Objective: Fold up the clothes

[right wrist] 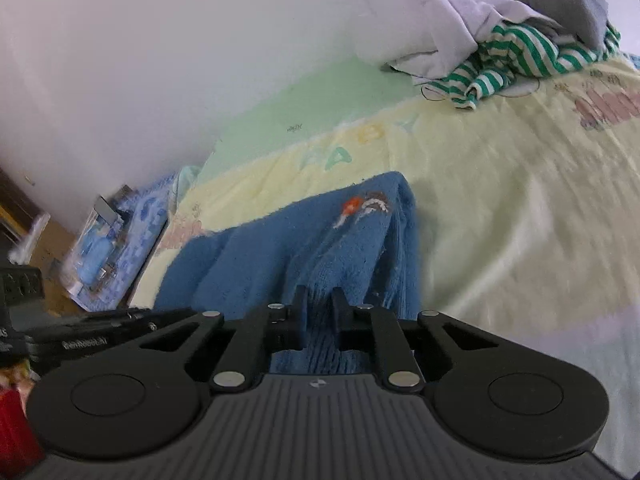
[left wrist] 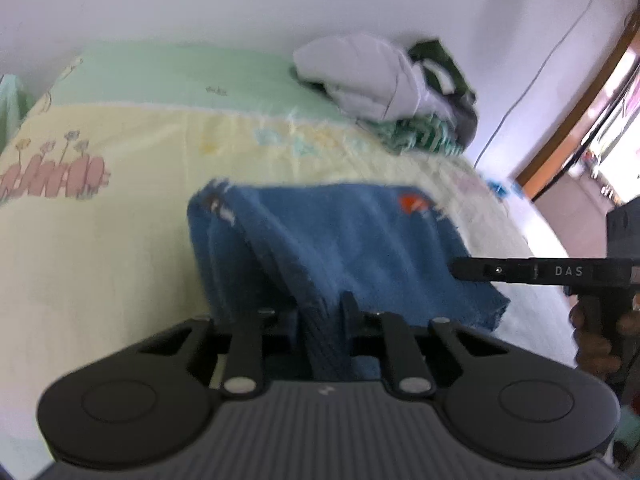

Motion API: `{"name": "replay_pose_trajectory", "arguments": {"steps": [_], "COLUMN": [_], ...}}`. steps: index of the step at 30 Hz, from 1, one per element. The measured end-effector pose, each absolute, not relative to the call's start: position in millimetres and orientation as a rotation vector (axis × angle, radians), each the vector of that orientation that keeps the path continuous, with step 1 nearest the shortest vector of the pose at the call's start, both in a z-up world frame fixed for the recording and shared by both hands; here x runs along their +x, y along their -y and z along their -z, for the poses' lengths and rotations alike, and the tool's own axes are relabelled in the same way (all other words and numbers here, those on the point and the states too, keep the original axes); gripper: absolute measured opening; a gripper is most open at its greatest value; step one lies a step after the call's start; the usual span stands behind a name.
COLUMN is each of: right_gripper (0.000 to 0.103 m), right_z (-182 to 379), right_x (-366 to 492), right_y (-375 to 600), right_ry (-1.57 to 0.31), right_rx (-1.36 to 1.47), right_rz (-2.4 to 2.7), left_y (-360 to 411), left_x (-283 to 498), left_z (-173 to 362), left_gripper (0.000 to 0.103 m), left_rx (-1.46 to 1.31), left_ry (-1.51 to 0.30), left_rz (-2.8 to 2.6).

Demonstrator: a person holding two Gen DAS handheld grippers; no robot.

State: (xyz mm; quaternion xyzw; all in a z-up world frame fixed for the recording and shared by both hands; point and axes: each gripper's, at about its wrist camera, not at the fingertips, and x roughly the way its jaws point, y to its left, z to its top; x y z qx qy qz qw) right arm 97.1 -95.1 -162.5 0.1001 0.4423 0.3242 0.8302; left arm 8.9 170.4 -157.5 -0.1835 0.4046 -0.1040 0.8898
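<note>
I had the left gripper (left wrist: 320, 312) and the right gripper (right wrist: 320, 308) each clenched on the near hem of the blue sweater (left wrist: 352, 240), which lay on the yellow blanket (left wrist: 120, 240). It looked soft, thick and floppy; the corners seemed the safest hold.

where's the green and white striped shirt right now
The striped shirt lies in the pile of clothes at the far end of the bed, against the wall, upper right in both wrist views, well beyond the blue garment.
</note>
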Motion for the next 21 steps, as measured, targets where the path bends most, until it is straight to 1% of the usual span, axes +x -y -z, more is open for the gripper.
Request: {"name": "replay_pose_trajectory", "arguments": {"steps": [1,3,4,5,6,8,10,11,12,13,15,18,19,21], "right_gripper": [0.013,0.012,0.017,0.021,0.032,0.033,0.033,0.033,0.033,0.033,0.03,0.023,0.023,0.023], "right_z": [167.9,172.1,168.5,165.0,161.4,148.1,134.8,130.2,128.7,127.9,133.9,147.7,152.0,165.6], "right_x": [97.2,96.2,95.0,93.8,92.6,82.2,72.3,67.7,65.6,64.2,67.7,77.3,82.1,95.0], "right_y": [95.9,101.0,104.1,107.2,110.3,112.7,106.5,100.2,92.2,83.7,63.8,42.6,38.0,31.6], "right_ry": [-0.943,-0.943,-0.943,-0.943,-0.942,-0.876,-0.789,-0.738,-0.695,-0.653,-0.63,-0.609,-0.602,-0.644], "right_rx": [0.213,0.224,0.219,0.213,0.208,0.157,0.076,0.025,-0.027,-0.079,-0.154,-0.192,-0.2,-0.201], "right_rz": [-0.694,-0.697,-0.681,-0.665,-0.648,-0.65,-0.668,-0.668,-0.676,-0.686,-0.703,-0.718,-0.705,-0.67], "left_y": [-171.9,-176.9,-179.0,-179.9,-180.9,-182.6,-183.0,-182.8,-181.1,-178.0,-167.3,-155.3,-156.7,-161.8], "left_x": [7.7,3.1,0.3,-4.1,-8.5,-17.0,-23.1,-25.1,-22.7,-17.6,-3.6,25.5,36.5,50.0], "left_z": [162.1,160.3,158.5,153.6,148.7,138.3,122.0,114.3,108.3,104.6,104.1,122.1,132.5,150.9], "left_gripper": [0.02,0.021,0.023,0.028,0.032,0.038,0.037,0.035,0.03,0.029,0.029,0.03,0.029,0.025], "left_rx": [-0.409,-0.446,-0.455,-0.431,-0.408,-0.358,-0.289,-0.258,-0.244,-0.233,-0.211,-0.159,-0.152,-0.135], "left_ry": [-0.842,-0.834,-0.828,-0.82,-0.811,-0.789,-0.734,-0.705,-0.678,-0.66,-0.636,-0.664,-0.693,-0.73], "left_rz": [0.22,0.221,0.216,0.196,0.176,0.134,0.072,0.048,0.048,0.059,0.081,0.04,0.019,-0.002]}}
